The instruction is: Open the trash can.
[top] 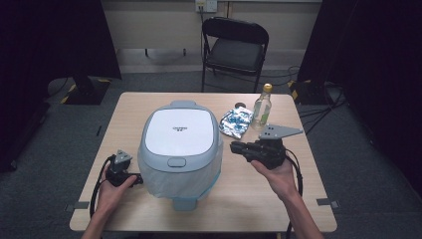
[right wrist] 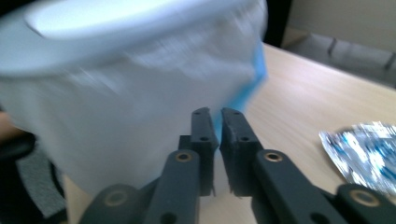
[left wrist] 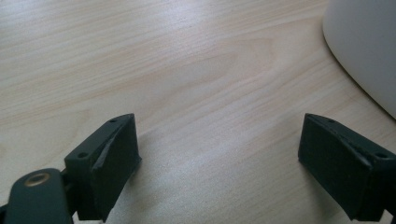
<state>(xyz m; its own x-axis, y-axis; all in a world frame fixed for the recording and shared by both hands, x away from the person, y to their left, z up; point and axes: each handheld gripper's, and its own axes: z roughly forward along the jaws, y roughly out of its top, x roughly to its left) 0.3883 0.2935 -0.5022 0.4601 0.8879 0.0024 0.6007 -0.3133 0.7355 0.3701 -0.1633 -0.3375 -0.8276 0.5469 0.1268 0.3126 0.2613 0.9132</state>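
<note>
High view, one cooker [top: 180,144], one bottle [top: 262,107]

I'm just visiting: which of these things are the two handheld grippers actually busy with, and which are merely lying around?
Likely in use:
- rice cooker, flanked by both grippers
- left gripper, jaws open beside it
- right gripper, jaws together, pointed at it

Lying about:
- foil packet
- glass bottle
- folding chair behind the table

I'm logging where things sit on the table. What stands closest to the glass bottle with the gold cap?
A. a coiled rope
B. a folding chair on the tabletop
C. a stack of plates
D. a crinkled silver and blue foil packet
D: in the high view the foil packet lies on the table just left of the bottle, right of the rice cooker.
</note>
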